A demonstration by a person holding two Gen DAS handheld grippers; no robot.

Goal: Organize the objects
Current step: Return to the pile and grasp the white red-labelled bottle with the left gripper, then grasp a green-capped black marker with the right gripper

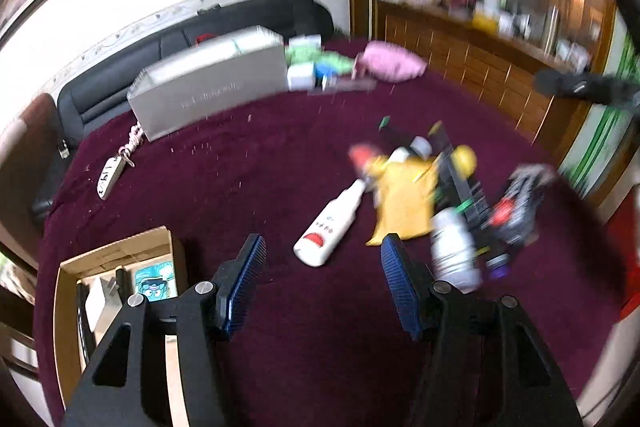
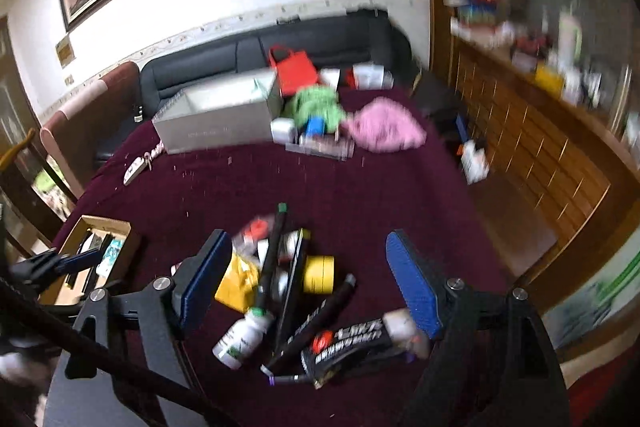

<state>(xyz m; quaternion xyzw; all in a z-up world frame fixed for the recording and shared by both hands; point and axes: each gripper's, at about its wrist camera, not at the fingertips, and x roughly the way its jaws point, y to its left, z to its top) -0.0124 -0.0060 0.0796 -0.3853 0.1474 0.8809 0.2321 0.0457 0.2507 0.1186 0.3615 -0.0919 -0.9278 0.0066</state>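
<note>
both the left gripper (image 1: 322, 259) and the right gripper (image 2: 308, 259) hang with jaws apart and empty over the jumbled pile (image 2: 288, 299) on the maroon cloth (image 1: 240, 167), so i'd single out one loose item, like the white bottle (image 1: 328, 233), before carrying it to the cardboard box (image 1: 116, 247).

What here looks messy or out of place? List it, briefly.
A jumbled pile lies on the maroon cloth: a white pill bottle tipped on its side, a yellow tape roll, black tubes crossing each other and a yellow pouch. A white bottle lies flat beside it. Nothing looks spilled.
</note>
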